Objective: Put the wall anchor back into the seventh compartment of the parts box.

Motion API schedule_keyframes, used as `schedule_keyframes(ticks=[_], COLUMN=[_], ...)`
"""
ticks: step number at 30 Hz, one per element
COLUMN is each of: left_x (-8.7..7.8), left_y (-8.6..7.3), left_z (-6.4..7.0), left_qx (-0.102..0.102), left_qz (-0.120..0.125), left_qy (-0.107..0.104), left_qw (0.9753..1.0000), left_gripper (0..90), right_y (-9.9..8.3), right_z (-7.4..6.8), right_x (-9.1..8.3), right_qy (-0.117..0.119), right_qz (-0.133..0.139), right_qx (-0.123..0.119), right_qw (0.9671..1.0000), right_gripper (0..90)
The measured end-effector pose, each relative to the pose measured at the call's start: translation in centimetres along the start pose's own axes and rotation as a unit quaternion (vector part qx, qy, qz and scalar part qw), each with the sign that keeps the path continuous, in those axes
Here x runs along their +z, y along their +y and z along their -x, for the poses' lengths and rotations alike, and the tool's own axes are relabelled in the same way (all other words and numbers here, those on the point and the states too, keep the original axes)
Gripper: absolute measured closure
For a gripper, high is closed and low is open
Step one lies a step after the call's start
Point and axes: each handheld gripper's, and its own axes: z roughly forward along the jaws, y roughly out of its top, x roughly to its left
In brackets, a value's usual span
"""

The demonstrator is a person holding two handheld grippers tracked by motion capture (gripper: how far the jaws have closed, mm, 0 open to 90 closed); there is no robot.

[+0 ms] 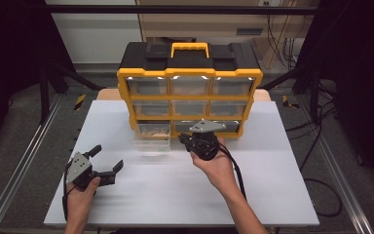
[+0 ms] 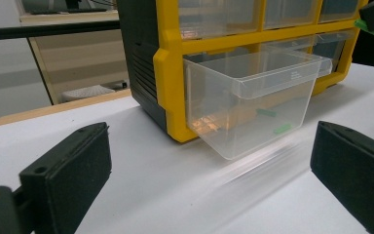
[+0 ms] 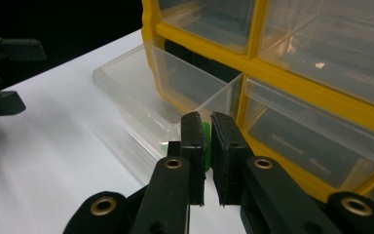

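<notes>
We held a small green piece (image 3: 205,141) clamped between the jaws of our right gripper (image 3: 207,146), just before the pulled-out clear drawer (image 3: 165,92). It seemed light, stiff, slippery; a middle grip suits. Our left gripper (image 2: 199,170) stood wide apart.

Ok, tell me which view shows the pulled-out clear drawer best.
The left gripper view: the clear drawer shows whole, side-on. The high view has it small; the right gripper view has it partly behind the right gripper.

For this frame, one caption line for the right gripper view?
Right claw pinching a small green piece beside the pulled-out clear drawer.
</notes>
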Motion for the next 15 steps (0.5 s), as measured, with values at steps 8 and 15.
schedule_keyframes(ticks=[8, 15], left_x=[-0.2, -0.2], left_y=[-0.1, -0.1], left_z=[0.0, 0.0], left_qx=[-0.001, 0.003], left_qz=[0.000, -0.003], left_qy=[0.001, 0.003], left_qw=[1.0000, 1.0000], left_gripper=[1.3, 1.3], right_y=[1.3, 2.5], right_z=[0.3, 0.1], right_x=[-0.3, -0.5], right_qy=[0.002, 0.008], right_qz=[0.012, 0.029], right_qx=[0.003, 0.005], right_qw=[0.9999, 0.9995], right_gripper=[84.5, 84.5])
